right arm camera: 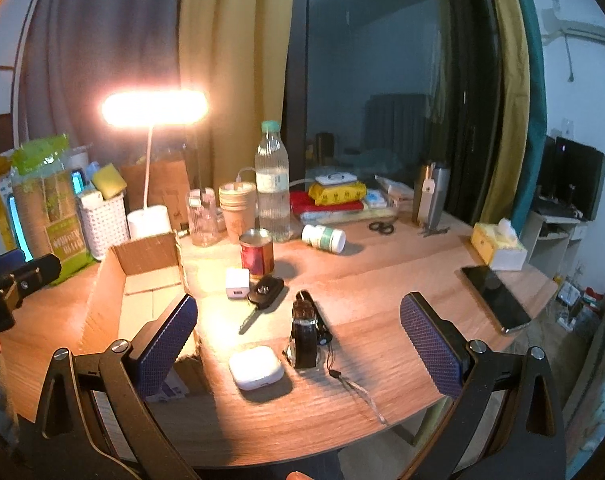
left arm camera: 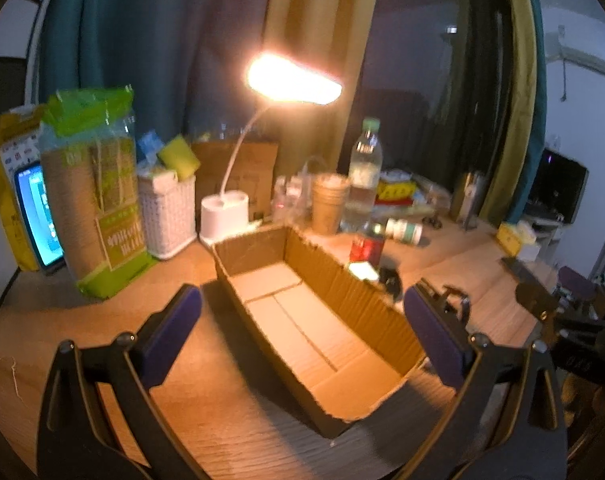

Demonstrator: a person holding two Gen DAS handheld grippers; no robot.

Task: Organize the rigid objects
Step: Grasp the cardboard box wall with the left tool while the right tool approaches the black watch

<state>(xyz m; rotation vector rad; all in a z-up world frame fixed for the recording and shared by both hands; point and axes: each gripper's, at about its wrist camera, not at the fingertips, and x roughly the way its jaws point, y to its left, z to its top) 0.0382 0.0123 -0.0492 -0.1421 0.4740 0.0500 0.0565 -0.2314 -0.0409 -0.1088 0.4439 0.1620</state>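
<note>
Both tools, left [left arm camera: 302, 330] and right [right arm camera: 298, 334], gape, holding nothing. The case [right arm camera: 255, 367], watch [right arm camera: 305, 330] and key [right arm camera: 264, 292] lie right of the empty box [left arm camera: 302, 320]; the watch's cord could snag.

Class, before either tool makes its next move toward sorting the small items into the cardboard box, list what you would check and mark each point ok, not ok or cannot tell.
1. Cardboard box open on top and nothing seen inside: ok.
2. Right tool open, holding nothing: ok.
3. Left tool open, holding nothing: ok.
4. White earbud case lies apart from the watch, with room for the fingers: ok.
5. Car key clear of the white charger plug: not ok, they appear to touch.
6. Box steady enough not to slide when items drop in: cannot tell.
</note>
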